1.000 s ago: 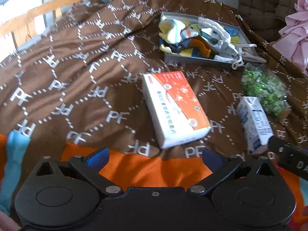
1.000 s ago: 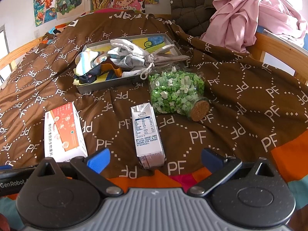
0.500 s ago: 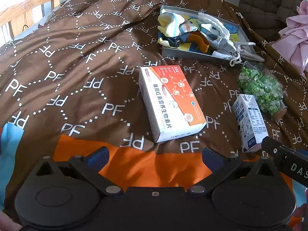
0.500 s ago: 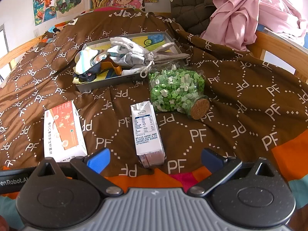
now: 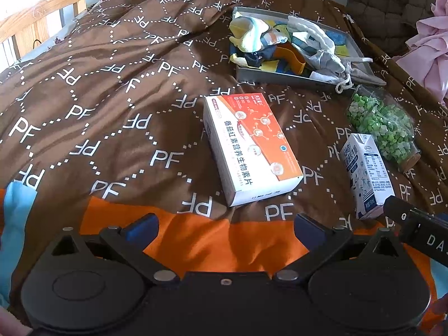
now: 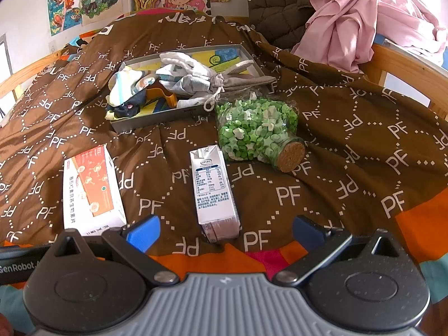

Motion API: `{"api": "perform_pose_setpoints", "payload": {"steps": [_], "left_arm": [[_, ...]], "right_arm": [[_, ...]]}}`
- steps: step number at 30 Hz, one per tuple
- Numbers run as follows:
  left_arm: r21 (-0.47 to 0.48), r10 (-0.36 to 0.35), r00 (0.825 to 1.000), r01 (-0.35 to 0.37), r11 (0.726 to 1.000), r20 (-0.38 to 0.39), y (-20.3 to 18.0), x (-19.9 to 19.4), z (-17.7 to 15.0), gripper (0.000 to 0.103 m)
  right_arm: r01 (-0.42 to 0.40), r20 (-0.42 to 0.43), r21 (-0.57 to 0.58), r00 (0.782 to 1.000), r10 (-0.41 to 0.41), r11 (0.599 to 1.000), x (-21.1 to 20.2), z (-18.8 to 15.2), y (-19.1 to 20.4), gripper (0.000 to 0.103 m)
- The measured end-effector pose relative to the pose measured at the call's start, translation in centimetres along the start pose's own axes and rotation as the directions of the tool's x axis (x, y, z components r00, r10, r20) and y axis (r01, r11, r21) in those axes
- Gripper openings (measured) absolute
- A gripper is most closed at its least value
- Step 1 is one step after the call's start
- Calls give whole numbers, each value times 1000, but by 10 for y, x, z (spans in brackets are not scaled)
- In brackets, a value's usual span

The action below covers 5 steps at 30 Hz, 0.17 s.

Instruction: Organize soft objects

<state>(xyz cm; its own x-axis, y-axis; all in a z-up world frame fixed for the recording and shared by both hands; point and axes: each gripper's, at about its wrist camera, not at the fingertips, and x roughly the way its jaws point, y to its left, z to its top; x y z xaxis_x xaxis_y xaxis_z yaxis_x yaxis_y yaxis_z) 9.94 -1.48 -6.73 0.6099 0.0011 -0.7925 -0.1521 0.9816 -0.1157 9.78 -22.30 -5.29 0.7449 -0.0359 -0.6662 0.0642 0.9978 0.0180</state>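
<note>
Lying between the spread-open right gripper [image 6: 225, 231] and the sock-filled tray [image 6: 156, 120] are a milk carton [image 6: 214, 187] and star jar [image 6: 256, 131]; the left gripper [image 5: 225, 228] gapes before an orange box [image 5: 252, 148].

I see crumpled socks [image 6: 179, 84] and a grey drawstring pouch [image 6: 238, 79] heaped in the grey tray [image 6: 156, 120] at twelve o'clock.

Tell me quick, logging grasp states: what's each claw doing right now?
Left claw: open, holding nothing, over the brown patterned bedspread.
Right claw: open, holding nothing.
</note>
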Motion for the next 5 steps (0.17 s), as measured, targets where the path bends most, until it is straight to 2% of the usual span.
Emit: {"api": "perform_pose_setpoints", "payload": {"steps": [5], "left_arm": [[-21,-11,1000,12,1000,15,1,-2,1,102]], "right_arm": [[0,0,0,1000,0,1000,0,0,0,103]]}}
